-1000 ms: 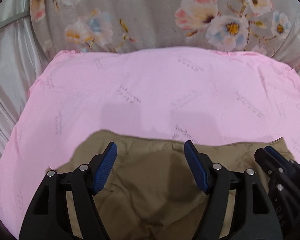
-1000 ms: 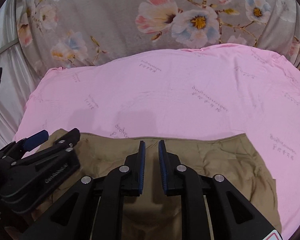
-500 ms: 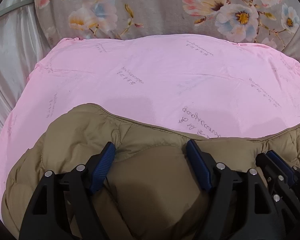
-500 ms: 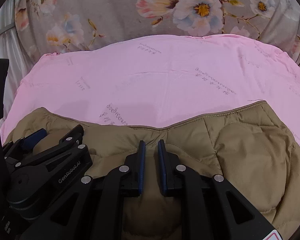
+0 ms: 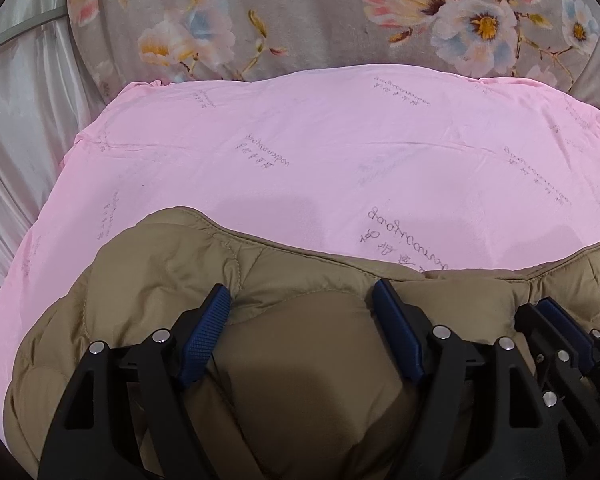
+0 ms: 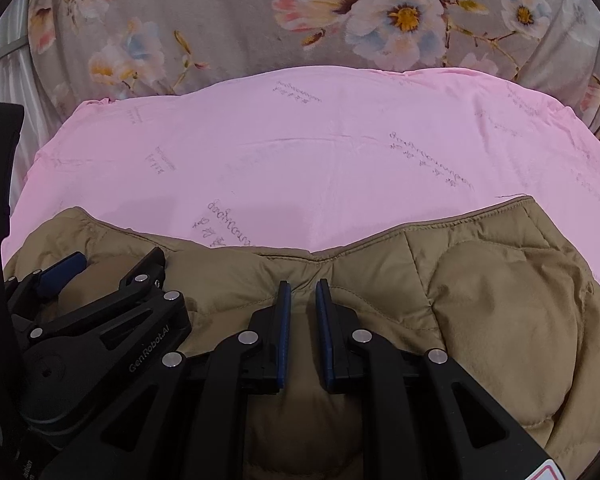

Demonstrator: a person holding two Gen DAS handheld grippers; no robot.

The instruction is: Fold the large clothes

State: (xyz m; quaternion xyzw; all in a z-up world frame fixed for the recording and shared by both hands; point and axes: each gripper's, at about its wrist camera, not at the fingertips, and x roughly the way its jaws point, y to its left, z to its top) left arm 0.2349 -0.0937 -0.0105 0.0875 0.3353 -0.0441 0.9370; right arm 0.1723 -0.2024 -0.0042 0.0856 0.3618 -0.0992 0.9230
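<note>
Tan quilted fabric is filling the lower part of both wrist views: a padded jacket (image 5: 300, 380) is lying on a pink sheet (image 5: 320, 152) printed with faint script. Its piped edge is running across the sheet just ahead of the fingertips, and behind the sheet a grey floral cover (image 5: 320, 12) is rising.

In the left wrist view, the left hand-held gripper (image 5: 302, 294) is standing with its jaws wide apart; they have just been opening a little further. A puffed panel of the jacket is bulging between its blue pads (image 5: 204, 332), and whether the pads are pressing on it I cannot tell. The right hand-held gripper (image 6: 302, 284) is sitting just beside it, its tip also showing at the right edge of the left view. Its jaws are drawn nearly together on a fold of the jacket near the seam below the edge, with a thin ridge of tan cloth pinched between them.

At the far left, a pale satin curtain (image 5: 24, 128) is hanging.
</note>
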